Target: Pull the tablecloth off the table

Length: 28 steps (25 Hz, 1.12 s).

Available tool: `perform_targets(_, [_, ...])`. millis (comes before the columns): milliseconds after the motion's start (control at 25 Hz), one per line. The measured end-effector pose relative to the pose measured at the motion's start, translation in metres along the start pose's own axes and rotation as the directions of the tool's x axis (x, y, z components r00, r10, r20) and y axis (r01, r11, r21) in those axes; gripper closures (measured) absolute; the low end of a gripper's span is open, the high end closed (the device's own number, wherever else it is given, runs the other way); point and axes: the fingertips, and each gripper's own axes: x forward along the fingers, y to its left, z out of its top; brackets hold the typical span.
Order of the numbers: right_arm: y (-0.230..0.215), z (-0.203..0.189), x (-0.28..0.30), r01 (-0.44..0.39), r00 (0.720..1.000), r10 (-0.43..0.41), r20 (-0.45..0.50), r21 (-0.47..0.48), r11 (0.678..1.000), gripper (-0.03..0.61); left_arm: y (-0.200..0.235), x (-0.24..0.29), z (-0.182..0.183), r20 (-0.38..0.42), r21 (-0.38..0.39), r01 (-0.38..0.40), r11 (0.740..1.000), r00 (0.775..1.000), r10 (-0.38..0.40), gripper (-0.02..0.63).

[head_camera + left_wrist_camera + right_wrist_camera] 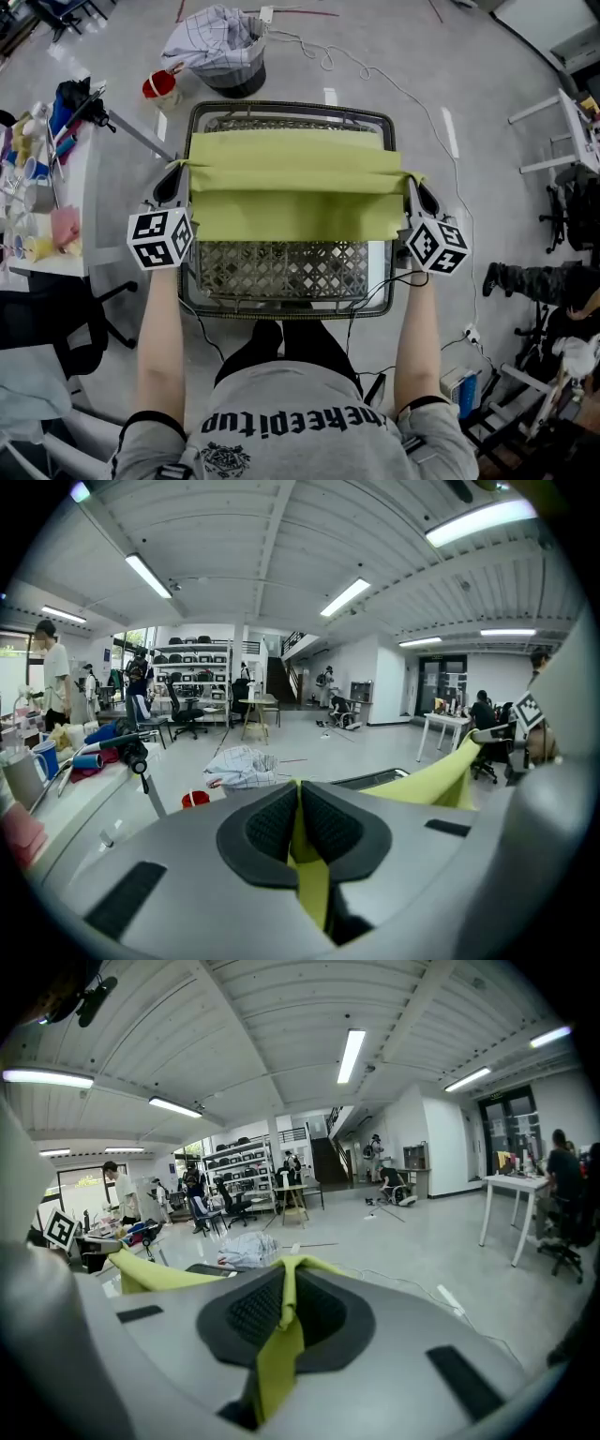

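Observation:
A yellow-green tablecloth lies folded over itself across the far half of a small table with a lattice top. My left gripper is shut on the cloth's left corner, and the cloth shows pinched between its black pads. My right gripper is shut on the right corner, with the cloth squeezed between its pads. The held edge is lifted and stretched taut between the two grippers. The near half of the lattice top lies bare.
A dark bin holding a checked cloth stands beyond the table, with a red bucket next to it. A cluttered white desk is at the left. Cables trail over the floor. Office chairs and a desk stand at the right.

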Motion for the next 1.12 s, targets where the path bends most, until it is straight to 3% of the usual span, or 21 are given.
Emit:
perform_targets(320, [-0.016, -0.006, 0.051, -0.006, 0.999, 0.006, -0.048, 0.017, 1.000, 0.551, 0.005, 0.042, -0.006, -0.061, 0.008, -0.015, 1.000, 0.998, 0.016, 0.589])
perform_targets(680, [-0.029, -0.017, 0.094, -0.009, 0.996, 0.013, -0.084, 0.039, 0.999, 0.541, 0.012, 0.084, -0.013, -0.083, -0.033, -0.019, 0.999, 0.996, 0.016, 0.589])
perform_targets(800, [-0.033, -0.021, 0.102, 0.000, 0.996, 0.004, -0.092, 0.045, 0.999, 0.514, 0.011, 0.092, -0.017, -0.088, -0.041, -0.021, 0.999, 0.996, 0.017, 0.589])
perform_targets(880, [-0.035, -0.022, 0.105, 0.003, 0.996, 0.002, -0.088, 0.054, 0.999, 0.474, 0.009, 0.095, -0.018, -0.082, -0.016, -0.024, 1.000, 0.996, 0.023, 0.589])
perform_targets(1120, [-0.037, -0.022, 0.109, -0.005, 0.997, 0.009, -0.076, 0.064, 0.998, 0.469, 0.015, 0.098, -0.007, 0.012, 0.049, -0.109, 0.993, 0.994, 0.108, 0.562])
